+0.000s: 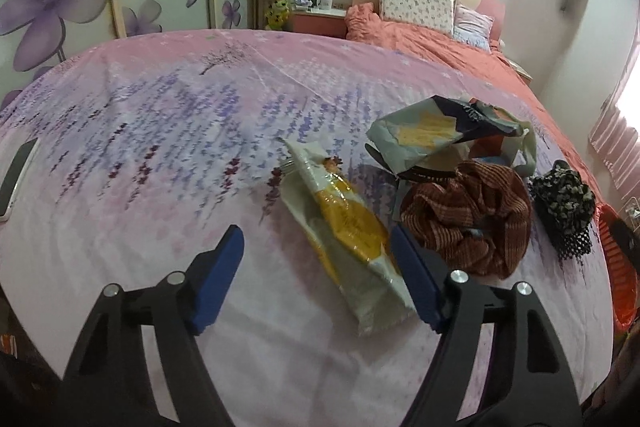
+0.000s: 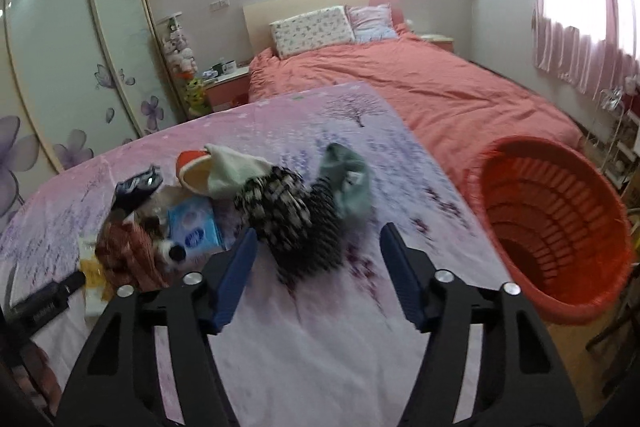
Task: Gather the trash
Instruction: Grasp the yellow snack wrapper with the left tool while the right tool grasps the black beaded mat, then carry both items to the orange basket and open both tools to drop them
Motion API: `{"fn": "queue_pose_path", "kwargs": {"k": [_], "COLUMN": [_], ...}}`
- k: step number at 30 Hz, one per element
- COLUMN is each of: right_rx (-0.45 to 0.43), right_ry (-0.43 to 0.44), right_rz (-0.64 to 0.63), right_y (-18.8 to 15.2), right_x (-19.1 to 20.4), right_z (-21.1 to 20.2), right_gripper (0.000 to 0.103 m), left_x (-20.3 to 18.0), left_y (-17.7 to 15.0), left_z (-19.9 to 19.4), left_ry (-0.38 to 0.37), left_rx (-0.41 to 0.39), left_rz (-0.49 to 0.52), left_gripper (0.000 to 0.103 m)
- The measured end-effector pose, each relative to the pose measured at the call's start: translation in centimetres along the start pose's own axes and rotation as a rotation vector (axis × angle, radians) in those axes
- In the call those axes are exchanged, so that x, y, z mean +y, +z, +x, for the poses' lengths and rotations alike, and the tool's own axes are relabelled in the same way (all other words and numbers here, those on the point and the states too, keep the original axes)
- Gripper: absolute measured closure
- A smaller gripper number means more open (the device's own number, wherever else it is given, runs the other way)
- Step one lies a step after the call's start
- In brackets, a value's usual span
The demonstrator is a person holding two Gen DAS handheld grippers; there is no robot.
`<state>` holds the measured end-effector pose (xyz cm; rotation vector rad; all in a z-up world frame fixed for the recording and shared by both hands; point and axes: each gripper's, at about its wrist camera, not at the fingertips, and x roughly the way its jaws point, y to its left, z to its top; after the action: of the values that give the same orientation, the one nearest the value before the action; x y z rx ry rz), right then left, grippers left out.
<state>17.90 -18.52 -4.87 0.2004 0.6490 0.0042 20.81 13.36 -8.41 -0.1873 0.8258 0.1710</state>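
My left gripper (image 1: 316, 239) is open above the pink lavender bedspread (image 1: 160, 131). A white and yellow snack wrapper (image 1: 348, 235) lies between its fingers, close to the right one. A crumpled grey, yellow and dark bag (image 1: 432, 135) lies behind it. My right gripper (image 2: 318, 237) is open and empty just in front of a black-and-white patterned cloth (image 2: 288, 215). A blue tissue pack (image 2: 194, 227) lies left of that cloth. An orange basket (image 2: 552, 227) stands to the right of the bed edge.
A brown striped cloth (image 1: 468, 219) and the black patterned cloth (image 1: 564, 203) lie right of the wrapper. A phone (image 1: 16, 175) lies at the left edge. A teal cloth (image 2: 348, 183), a cream and red item (image 2: 216, 171) and a black remote (image 2: 48, 301) lie on the bedspread.
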Motion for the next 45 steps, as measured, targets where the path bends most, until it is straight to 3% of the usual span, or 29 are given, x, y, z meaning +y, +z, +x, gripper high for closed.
{"fn": "queue_pose_path", "kwargs": {"k": [6,8,10,16,19,21,23,35,41,45], "right_rx": [0.068,0.078,0.089,0.113,0.122,0.133,0.115,-0.046,-0.124,-0.164], "right_ry": [0.042,0.048,0.047,0.047,0.047,0.061,0.076,0.143,0.123,0.090], "right_rz": [0.018,-0.003,-0.037,-0.032,-0.015,-0.023,-0.039,-0.025,-0.012,0.002], "right_y": [1.5,1.3,1.2,0.9,0.9,0.9,1.1,4.4,5.1,5.3], "right_x": [1.0,1.7,2.5,1.9,1.7,1.8,2.1,1.7,0.2,-1.3], "right_z": [3.8,4.1,4.8,5.1,5.6,5.7,5.2,-0.2,-2.8,-4.5], "right_gripper": [0.057,0.069,0.089,0.089,0.088,0.099,0.099,0.100,0.100,0.100], "left_x": [-0.4,-0.5,-0.6,-0.9,-1.0,-0.8,-0.7,0.6,-0.1,-1.9], "left_y": [0.2,0.3,0.3,0.4,0.4,0.4,0.5,3.2,4.7,5.9], "left_z": [1.7,2.2,2.9,3.5,3.5,3.3,3.2,-1.7,-5.1,-7.4], "left_ry": [-0.012,-0.017,-0.025,-0.042,-0.083,-0.123,-0.149,-0.131,-0.145,-0.192], "left_rx": [0.038,0.048,0.061,0.056,0.053,0.051,0.044,-0.076,-0.139,-0.172], "left_rz": [0.002,0.002,0.002,0.011,0.008,0.001,0.006,0.048,0.067,0.085], "left_gripper": [0.029,0.030,0.034,0.046,0.063,0.078,0.086,0.092,0.092,0.092]}}
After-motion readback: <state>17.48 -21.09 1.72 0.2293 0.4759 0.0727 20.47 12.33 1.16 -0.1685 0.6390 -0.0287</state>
